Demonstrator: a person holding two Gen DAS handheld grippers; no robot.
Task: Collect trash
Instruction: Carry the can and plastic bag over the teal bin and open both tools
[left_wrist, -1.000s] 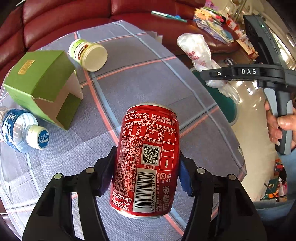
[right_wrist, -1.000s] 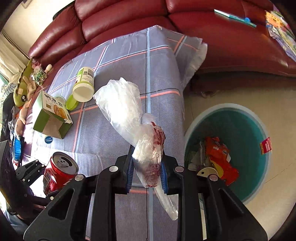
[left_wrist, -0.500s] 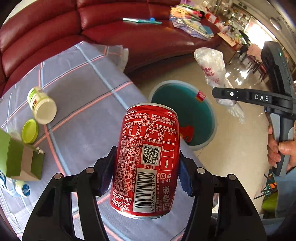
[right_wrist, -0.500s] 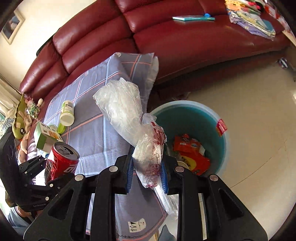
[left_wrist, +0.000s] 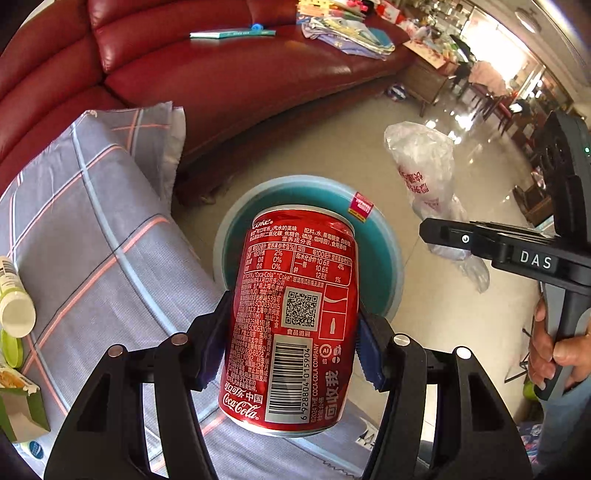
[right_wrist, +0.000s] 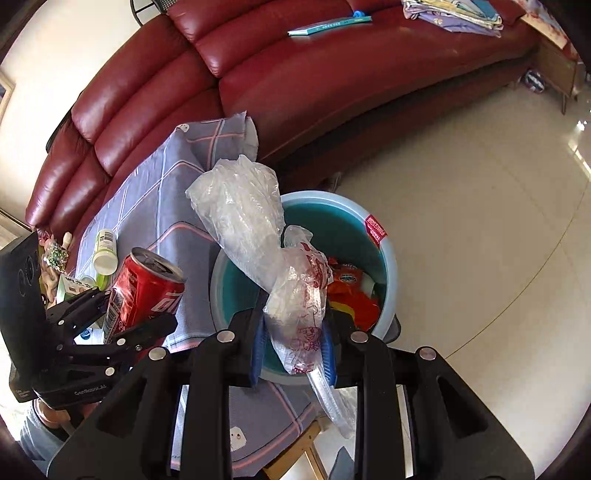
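A home living room. A long dark-red leather sofa (right_wrist: 332, 74) curves across the top of the frame, with a thin book (right_wrist: 328, 24) and folded laundry (right_wrist: 454, 14) on its seat. Glossy cream floor tiles (right_wrist: 480, 221) fill the right side. A checked cloth (left_wrist: 92, 240) covers the desk at left, and wooden chairs (left_wrist: 487, 99) stand upper right.

Both views now swing off the table: the teal bin (left_wrist: 391, 254) sits mid-frame behind the can (left_wrist: 295, 317), and under the plastic bag (right_wrist: 266, 258).
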